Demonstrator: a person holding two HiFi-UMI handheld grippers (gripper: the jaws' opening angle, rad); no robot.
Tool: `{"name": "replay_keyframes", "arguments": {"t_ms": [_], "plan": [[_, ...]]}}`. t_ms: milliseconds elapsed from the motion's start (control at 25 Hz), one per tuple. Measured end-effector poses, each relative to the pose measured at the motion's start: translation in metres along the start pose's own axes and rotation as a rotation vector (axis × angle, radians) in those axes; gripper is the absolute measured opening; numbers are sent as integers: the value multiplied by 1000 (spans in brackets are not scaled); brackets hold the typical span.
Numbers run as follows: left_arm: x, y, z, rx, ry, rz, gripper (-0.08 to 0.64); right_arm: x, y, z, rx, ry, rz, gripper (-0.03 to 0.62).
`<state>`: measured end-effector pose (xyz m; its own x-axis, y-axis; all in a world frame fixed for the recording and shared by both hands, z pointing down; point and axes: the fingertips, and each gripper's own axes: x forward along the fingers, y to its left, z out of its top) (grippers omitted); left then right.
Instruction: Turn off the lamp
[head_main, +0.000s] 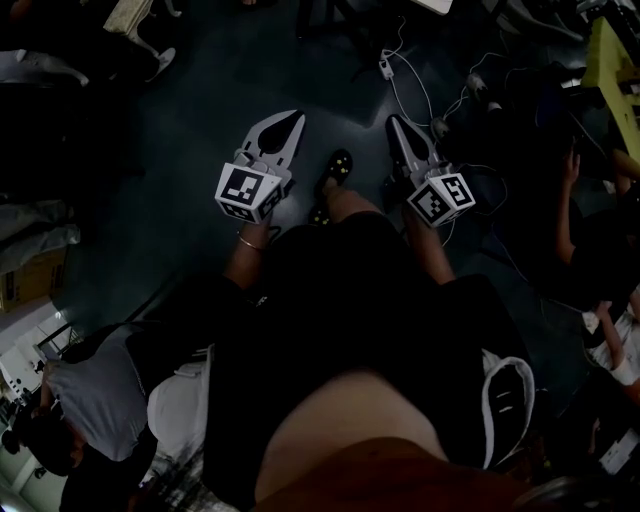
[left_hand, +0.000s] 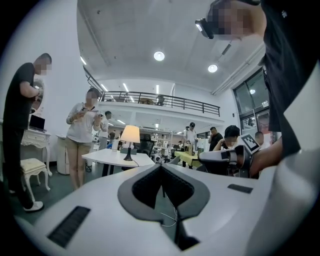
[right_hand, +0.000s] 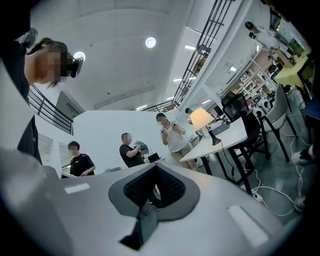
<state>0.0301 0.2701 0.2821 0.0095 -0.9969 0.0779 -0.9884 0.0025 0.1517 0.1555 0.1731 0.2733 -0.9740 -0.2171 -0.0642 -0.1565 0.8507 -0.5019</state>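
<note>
The lamp (left_hand: 130, 136) has a warm cream shade and black base; the tabletop (left_hand: 112, 157) is white. The left gripper (head_main: 296, 118) and right gripper (head_main: 394, 122) are pale grey, with black-and-white square-patterned cubes (head_main: 248, 192).

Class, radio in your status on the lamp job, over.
Left hand-held gripper shut, empty; right hand-held gripper the same. Lamp lit, on table, far off. Person beside table; cables on floor.

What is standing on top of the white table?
A lit lamp stands on the table, with a dark box beside it. Anything behind the box is covered.
</note>
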Motion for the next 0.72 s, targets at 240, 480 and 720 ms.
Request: {"name": "replay_keyframes", "arguments": {"t_ms": [240, 480, 720], "plan": [[16, 30, 5, 13, -19, 20, 6, 39, -17, 12, 1, -14, 25, 2], [49, 57, 19, 12, -8, 22, 6, 73, -38, 23, 9, -25, 23, 2], [90, 75, 29, 14, -13, -9, 6, 97, -67, 41, 4, -38, -1, 2]]}}
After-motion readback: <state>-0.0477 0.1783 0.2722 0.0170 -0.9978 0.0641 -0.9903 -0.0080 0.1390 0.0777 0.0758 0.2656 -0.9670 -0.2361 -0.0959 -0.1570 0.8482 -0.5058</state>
